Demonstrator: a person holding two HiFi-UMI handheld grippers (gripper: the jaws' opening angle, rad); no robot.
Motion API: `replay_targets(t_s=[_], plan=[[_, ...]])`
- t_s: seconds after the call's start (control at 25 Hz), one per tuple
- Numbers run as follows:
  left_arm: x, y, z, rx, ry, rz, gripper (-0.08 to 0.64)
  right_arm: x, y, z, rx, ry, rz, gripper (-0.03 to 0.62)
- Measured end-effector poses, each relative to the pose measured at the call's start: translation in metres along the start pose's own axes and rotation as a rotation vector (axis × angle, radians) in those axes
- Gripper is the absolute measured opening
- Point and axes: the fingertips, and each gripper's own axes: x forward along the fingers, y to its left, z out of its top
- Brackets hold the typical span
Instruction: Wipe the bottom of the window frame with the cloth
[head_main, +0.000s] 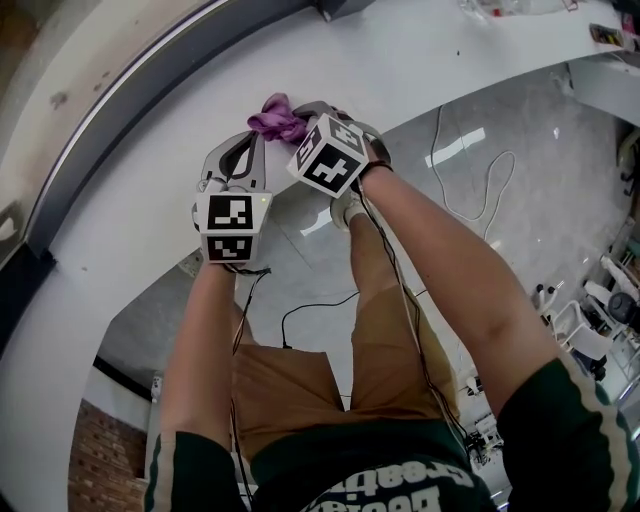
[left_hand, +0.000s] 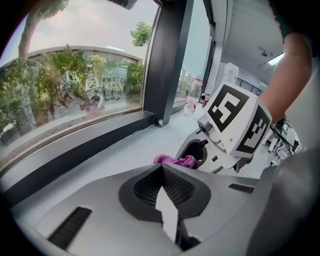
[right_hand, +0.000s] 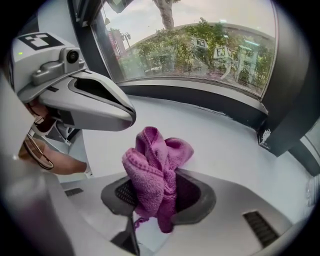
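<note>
Crumpled purple terry cloth (right_hand: 152, 170) is clamped in right gripper (right_hand: 159, 202); left gripper (left_hand: 162, 172) is closed, empty. Dark window frame (right_hand: 200, 97) bottom is judged not yet wiped.

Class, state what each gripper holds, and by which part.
Right gripper pinches the purple cloth around its bunched middle; left gripper is shut, holding nothing.

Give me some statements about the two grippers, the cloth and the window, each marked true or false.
1. The right gripper is shut on the cloth. True.
2. The left gripper has its jaws wide apart. False: they are together, with nothing between them.
3. Trees show through the window. True.
4. The cloth is green. False: it is purple.
</note>
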Motion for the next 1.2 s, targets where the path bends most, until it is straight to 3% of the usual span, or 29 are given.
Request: replay_targets(t_s=[0.68,1.2], plan=[[0.046,-0.033,0.029,0.001,-0.010,-0.040,0.006,-0.029,-0.051,-0.037,0.056,0.008,-0.040,0.167],[0.073,-0.067,0.051,-0.011,-0.025,-0.082,0.006,-0.055,-0.101,-0.071,0.143,0.011,-0.120,0.167]])
